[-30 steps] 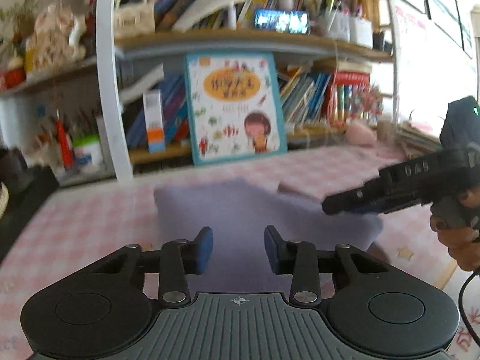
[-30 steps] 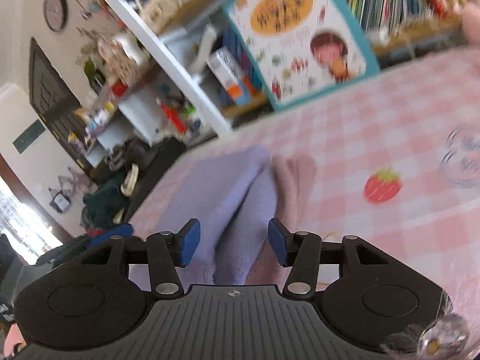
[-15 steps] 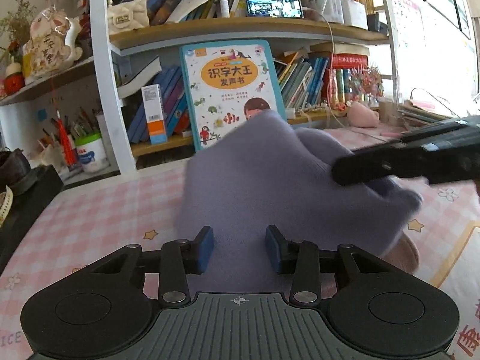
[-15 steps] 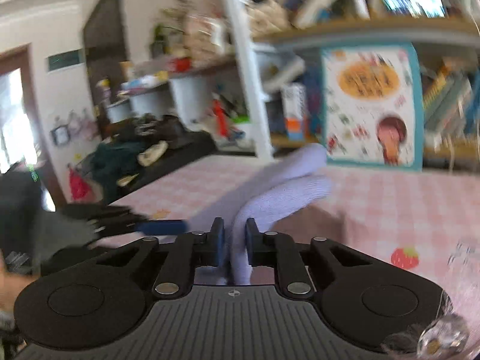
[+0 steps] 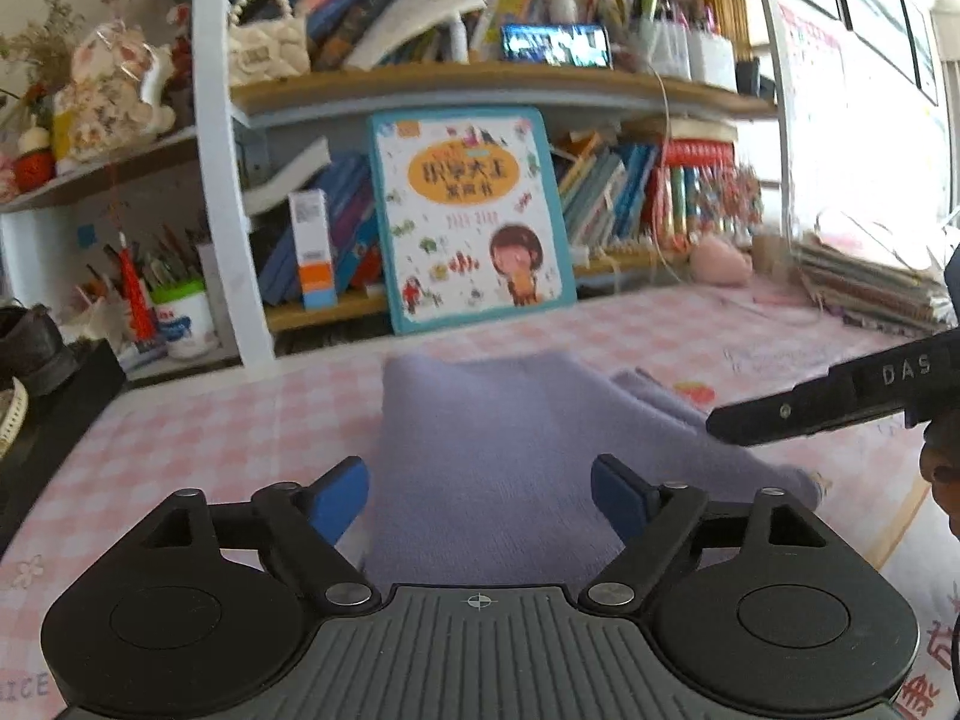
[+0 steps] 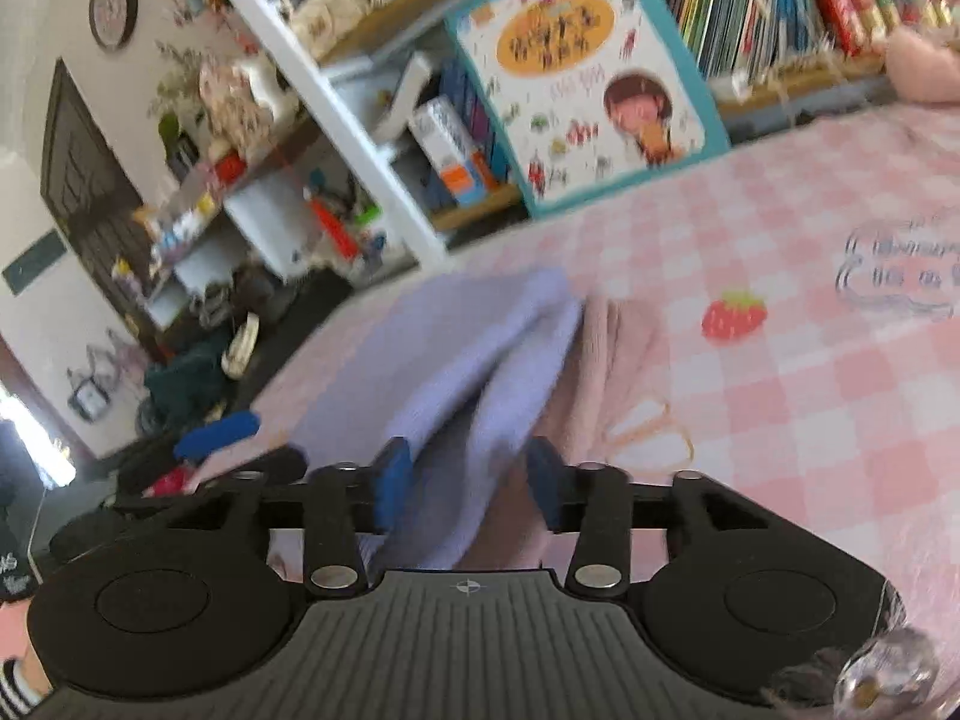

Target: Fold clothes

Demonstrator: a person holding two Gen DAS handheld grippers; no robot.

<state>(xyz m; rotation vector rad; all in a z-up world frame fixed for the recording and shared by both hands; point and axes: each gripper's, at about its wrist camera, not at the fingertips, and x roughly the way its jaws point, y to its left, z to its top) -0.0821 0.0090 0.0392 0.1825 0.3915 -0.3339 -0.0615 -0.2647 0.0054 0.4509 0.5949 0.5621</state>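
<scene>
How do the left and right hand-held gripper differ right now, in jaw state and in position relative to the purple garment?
The left hand-held gripper has its jaws spread wide; the right hand-held gripper has its jaws open too, but narrower. The left one's fingers straddle the flat near part of the purple garment; the right one's fingers flank a raised fold at the garment's edge, next to pink fabric. Neither is clamped on cloth. Both have blue pads.
</scene>
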